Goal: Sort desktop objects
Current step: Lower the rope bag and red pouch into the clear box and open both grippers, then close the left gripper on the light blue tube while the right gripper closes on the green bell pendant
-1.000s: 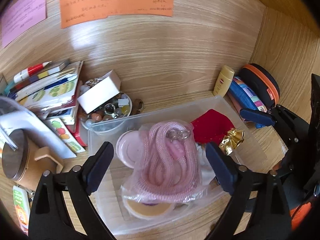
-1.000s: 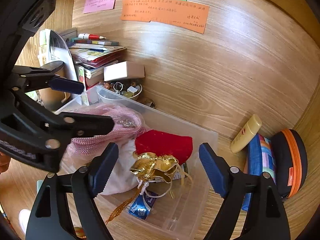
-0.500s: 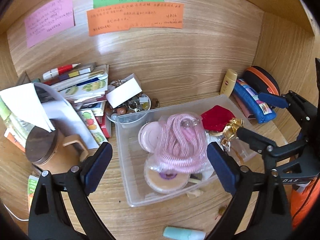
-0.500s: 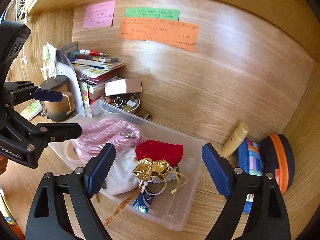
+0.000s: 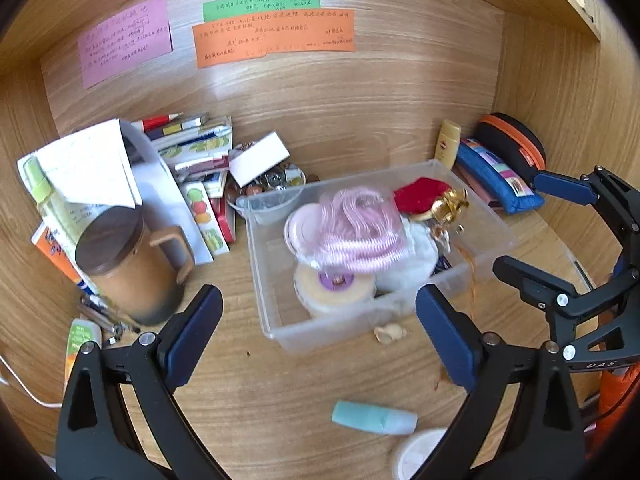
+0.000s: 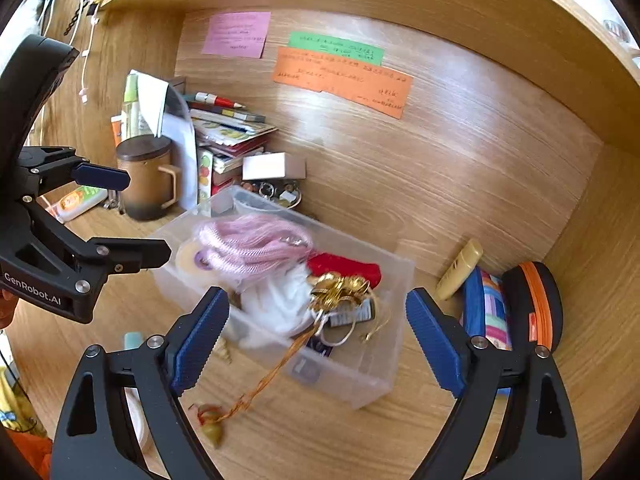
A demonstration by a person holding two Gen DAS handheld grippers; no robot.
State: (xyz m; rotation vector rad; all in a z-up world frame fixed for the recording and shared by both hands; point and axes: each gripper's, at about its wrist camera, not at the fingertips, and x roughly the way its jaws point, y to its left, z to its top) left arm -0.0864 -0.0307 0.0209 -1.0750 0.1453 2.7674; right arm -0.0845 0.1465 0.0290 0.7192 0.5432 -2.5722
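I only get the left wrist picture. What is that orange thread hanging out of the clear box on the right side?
Observer: In the right wrist view, the gold cord runs over the clear box wall and ends in a small charm lying on the desk.
Operator: Anything hidden under the gold ribbon?
Observer: A dark packet with pale print lies beneath the gold ribbon.
Operator: Does my gripper have a name on it?
Observer: Yes, the left gripper reads GenRobot.AI on its side.

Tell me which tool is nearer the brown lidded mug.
Left. The left tool hangs open just right of the brown lidded mug; the right tool, also open, sits beyond the clear bin.
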